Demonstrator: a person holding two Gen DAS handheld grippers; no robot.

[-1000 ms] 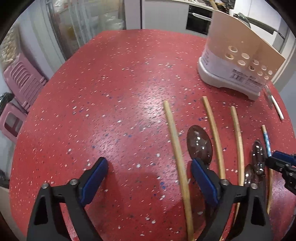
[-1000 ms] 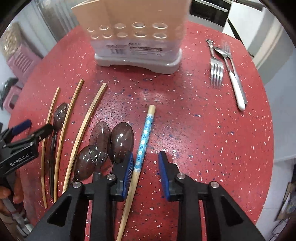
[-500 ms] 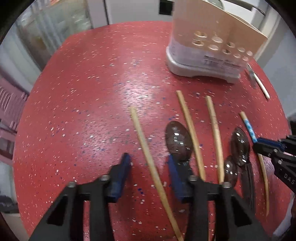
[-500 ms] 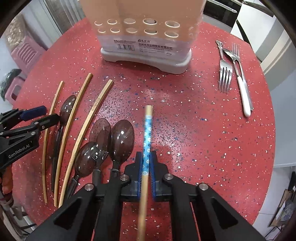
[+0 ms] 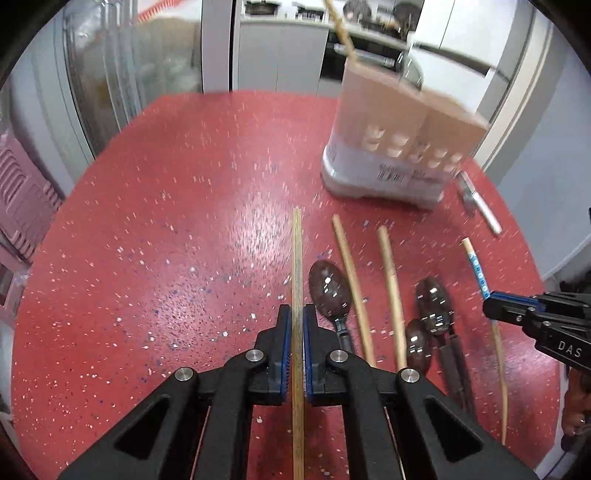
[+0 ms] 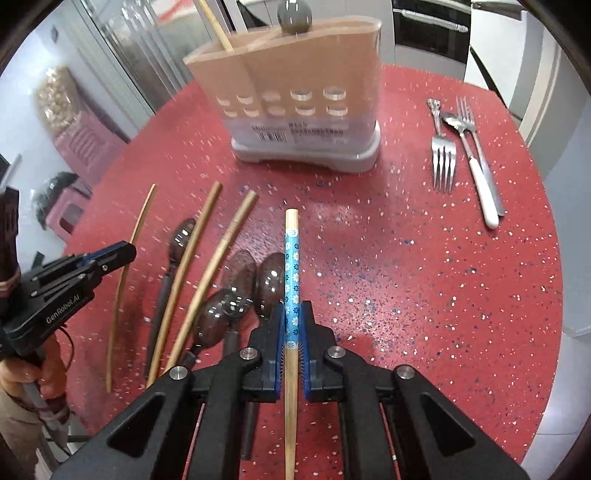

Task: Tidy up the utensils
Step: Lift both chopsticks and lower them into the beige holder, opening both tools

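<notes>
My left gripper (image 5: 296, 319) is shut on a plain bamboo chopstick (image 5: 297, 266) and holds it above the red table (image 5: 166, 229). My right gripper (image 6: 291, 314) is shut on a chopstick with a blue flowered band (image 6: 291, 258), lifted off the table. Two more bamboo chopsticks (image 5: 352, 280) and several dark translucent spoons (image 5: 328, 288) lie between the grippers. The beige utensil holder (image 6: 295, 107) stands at the back, with a chopstick (image 6: 214, 22) and a dark spoon in it.
Two forks (image 6: 443, 162) and a white-handled utensil (image 6: 480, 184) lie at the right of the table. Pink stools (image 5: 18, 199) stand beyond the left edge. Cabinets and an oven are behind the table.
My left gripper closed on the bamboo chopstick and lifted it. My right gripper, closed on the blue-banded chopstick half a second ago, raised it too.
</notes>
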